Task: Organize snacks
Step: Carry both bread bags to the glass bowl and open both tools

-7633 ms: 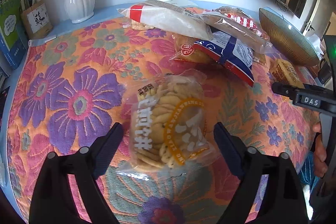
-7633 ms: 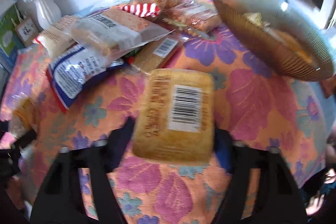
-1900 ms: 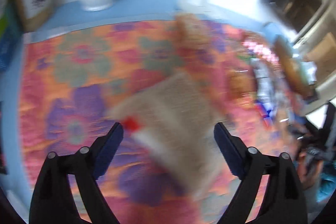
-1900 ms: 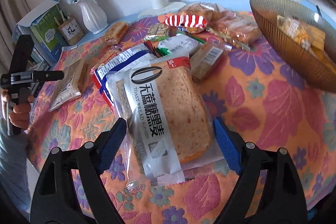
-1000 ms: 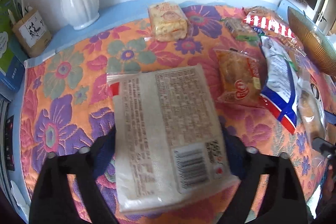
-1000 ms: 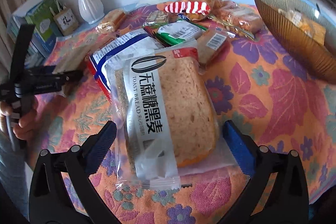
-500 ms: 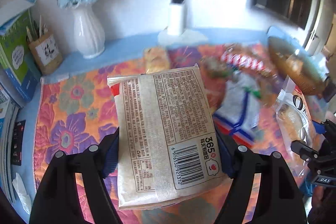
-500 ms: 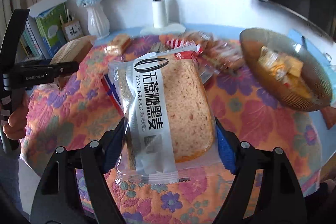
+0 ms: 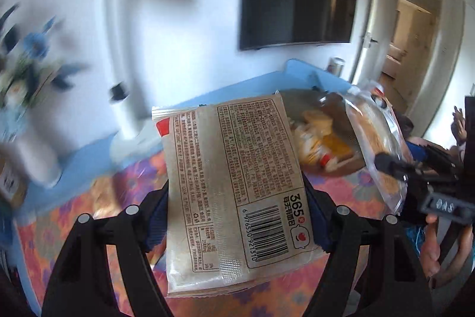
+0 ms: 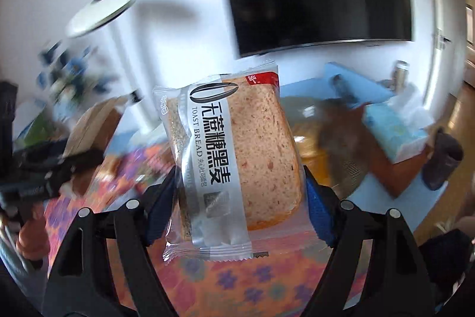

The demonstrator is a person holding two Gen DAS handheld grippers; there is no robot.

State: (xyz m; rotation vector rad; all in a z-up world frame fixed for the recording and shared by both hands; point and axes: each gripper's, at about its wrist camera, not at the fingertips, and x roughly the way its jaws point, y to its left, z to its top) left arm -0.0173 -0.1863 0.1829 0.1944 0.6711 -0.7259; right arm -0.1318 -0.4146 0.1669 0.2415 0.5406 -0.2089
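Both packets are off the floral tablecloth (image 9: 350, 192) now; a second ago they lay flat on it between the jaws. Left gripper (image 9: 237, 204) is clamped on the beige bread packet (image 9: 231, 183), barcode side facing the camera, jaws at middling width with the pads pressed on both long edges. Right gripper (image 10: 240, 198) likewise pinches the toast bread packet (image 10: 231, 156), label side up; its jaws went from wide to snug on the wrapper within the last second.

Both packets are held up in the air on the near side of the brown snack bowl (image 9: 332, 150), which already has wrapped snacks in it. In the left view the toast packet overlaps the bowl's right rim, so it looks closest to dropping in. Background is motion-blurred, so both hands are moving fast.

Judgement: pick step done for both, carry toward the bowl under way, release not yet done. Other snacks on the cloth are too blurred to count.
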